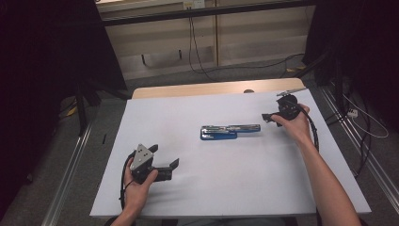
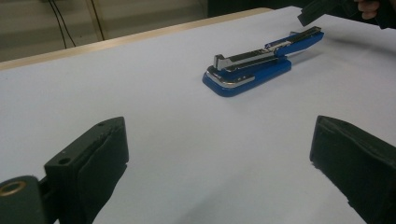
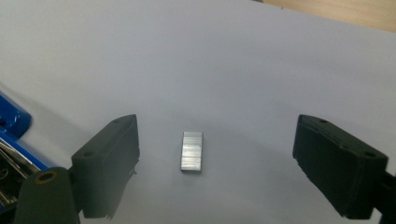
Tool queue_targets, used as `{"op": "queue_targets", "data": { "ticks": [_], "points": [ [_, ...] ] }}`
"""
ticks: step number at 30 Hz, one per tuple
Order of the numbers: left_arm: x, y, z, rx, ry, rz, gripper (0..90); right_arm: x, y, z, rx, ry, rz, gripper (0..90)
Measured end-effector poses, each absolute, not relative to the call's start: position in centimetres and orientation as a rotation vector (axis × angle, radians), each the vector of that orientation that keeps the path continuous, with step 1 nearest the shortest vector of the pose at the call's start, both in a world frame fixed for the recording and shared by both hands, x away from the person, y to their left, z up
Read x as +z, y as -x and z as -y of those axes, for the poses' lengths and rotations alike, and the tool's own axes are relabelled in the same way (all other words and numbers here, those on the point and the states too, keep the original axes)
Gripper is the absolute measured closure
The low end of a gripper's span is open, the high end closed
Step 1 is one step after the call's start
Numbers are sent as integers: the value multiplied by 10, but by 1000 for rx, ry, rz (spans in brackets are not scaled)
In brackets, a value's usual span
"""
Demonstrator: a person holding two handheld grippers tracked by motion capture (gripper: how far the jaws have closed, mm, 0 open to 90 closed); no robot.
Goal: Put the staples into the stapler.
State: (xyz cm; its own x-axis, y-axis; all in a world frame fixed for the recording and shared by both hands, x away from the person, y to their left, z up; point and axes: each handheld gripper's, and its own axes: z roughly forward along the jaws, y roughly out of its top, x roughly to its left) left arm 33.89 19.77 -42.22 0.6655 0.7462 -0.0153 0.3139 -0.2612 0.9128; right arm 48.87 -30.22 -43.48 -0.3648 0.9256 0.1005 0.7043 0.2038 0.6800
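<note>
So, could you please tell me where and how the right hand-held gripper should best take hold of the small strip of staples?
Probably across its two long edges, coming straight down from above. The strip of staples lies flat on the table, a small thin block with its long sides facing the pads of the open right hand-held gripper, which already brackets it.

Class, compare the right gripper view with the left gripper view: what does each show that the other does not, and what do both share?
The right gripper view alone shows a small silver block of staples lying flat between the open black jaws of the right gripper.

The left gripper view alone shows the opened blue and silver stapler nearly whole, its top arm swung out, plus the left gripper with its jaws wide apart and nothing between them.

Both show the white table surface, its pale wooden far edge, and part of the stapler.
</note>
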Motion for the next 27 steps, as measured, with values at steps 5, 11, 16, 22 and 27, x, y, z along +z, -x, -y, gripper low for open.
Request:
{"op": "queue_targets", "data": {
  "ticks": [5, 11, 16, 22, 27],
  "points": [
    [-422, -340, -198, 501, -1843, -844, 46, -434, -494, 303, 892, -1538, -2234, 191],
    [-421, -339, -197, 514, -1840, -836, 47, -432, -496, 300, 842, -1510, -2292, 399],
    [-421, -338, -194, 529, -1856, -814, 46, -438, -498, 298, 819, -1507, -2349, 528],
    [-421, -340, -194, 528, -1862, -817, 46, -439, -499, 295, 788, -1484, -2394, 590],
    [-422, -340, -193, 525, -1872, -819, 46, -437, -503, 293, 736, -1447, -2442, 613]
  ]
}}
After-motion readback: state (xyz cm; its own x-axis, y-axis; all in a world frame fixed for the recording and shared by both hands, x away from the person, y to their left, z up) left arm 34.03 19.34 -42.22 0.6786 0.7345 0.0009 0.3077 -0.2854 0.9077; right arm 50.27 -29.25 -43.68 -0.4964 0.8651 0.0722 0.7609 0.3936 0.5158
